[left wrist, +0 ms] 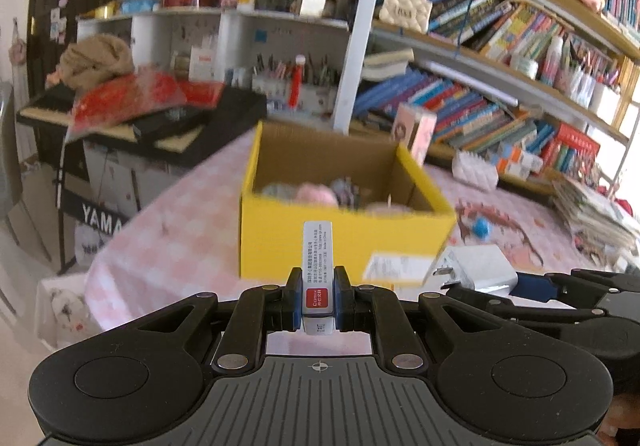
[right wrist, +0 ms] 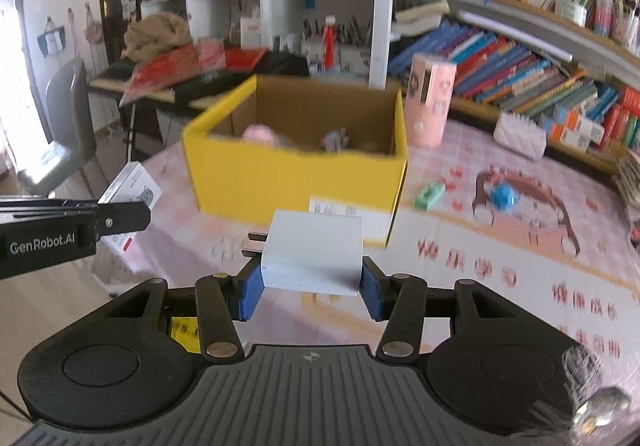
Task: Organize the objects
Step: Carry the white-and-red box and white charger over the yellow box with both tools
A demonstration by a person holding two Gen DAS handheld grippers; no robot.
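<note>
A yellow cardboard box (left wrist: 344,234) is sitting open on the pink checked tabletop (right wrist: 500,286), toward its far edge, and is holding a pink fuzzy ball (right wrist: 260,134) and a greyish item (right wrist: 336,139); the rest of its contents are blurring together. The left gripper (left wrist: 318,296) is pinching a narrow white carton (left wrist: 318,270) edge-on between its blue pads, hanging just in front of the box's near wall; a red label on the carton is reading "Comix". The right gripper (right wrist: 312,286) is squeezing a white plug adapter (right wrist: 314,252) between its pads, prongs pointing left, also just in front of the box. "GenRobot.AI" is showing on the left tool in the right wrist view. A pink printed cylinder (right wrist: 430,103) is standing beside the box's right wall, and a shipping label (right wrist: 340,209) is sticking to the box front, its print too blurred for reading.
</note>
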